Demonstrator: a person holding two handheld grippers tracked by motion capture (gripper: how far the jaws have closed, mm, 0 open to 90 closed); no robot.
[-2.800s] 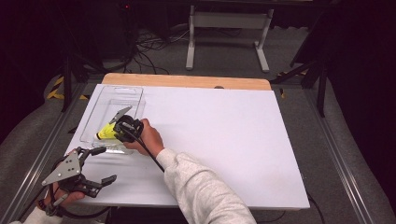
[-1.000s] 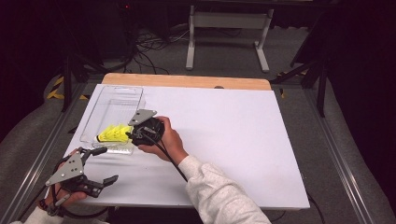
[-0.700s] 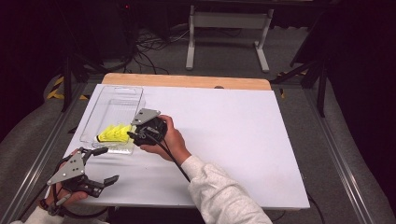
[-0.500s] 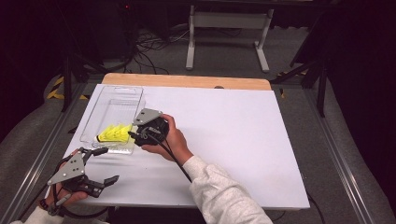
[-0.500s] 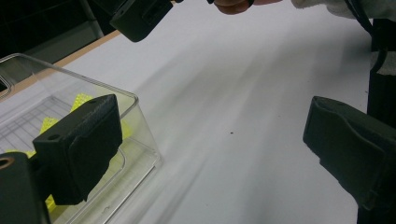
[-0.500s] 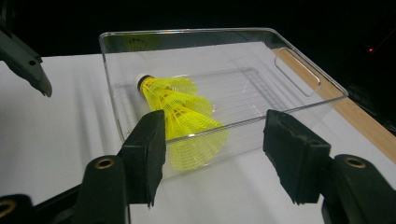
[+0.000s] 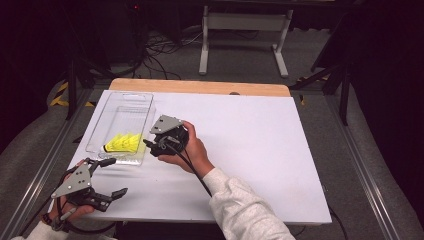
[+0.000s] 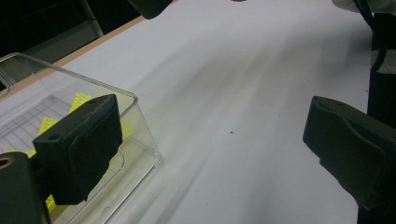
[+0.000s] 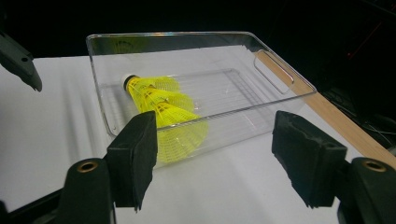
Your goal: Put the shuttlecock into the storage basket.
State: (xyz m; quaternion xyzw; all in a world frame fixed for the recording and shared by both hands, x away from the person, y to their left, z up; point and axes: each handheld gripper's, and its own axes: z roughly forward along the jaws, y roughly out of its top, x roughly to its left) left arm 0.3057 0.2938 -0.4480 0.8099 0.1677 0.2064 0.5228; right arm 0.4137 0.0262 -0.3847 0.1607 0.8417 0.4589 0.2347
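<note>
While the right gripper [image 7: 150, 145] hangs just beside the tray, the scene stands so:

Shuttlecocks: three yellow shuttlecocks [image 7: 122, 143] lie nested in a stack at the near end of the tray [image 7: 131, 100], cork end toward the person's left; in the right gripper view the shuttlecocks [image 9: 166, 116] rest on the ribbed floor, skirts against the near wall.
Right gripper: jaws spread wide, holding nothing — it points at the tray's long right wall, and that clear wall stands between the jaws and the stack.
Left gripper: the left gripper [image 7: 112, 177] sits near the table's front left corner, jaws wide apart and empty; its own view has the tray's near corner [image 8: 135, 100] just behind one jaw.
Tray: clear plastic, on the left part of the white table [image 7: 250, 130], a handle slot [image 9: 273, 70] in its far end.
Around: a wooden strip [image 7: 200, 86] edges the table's far side; beyond it, cables [image 7: 165, 47] and a metal stand [image 7: 242, 22] on the floor.
Between the grippers: bare white tabletop — the two are well apart.
</note>
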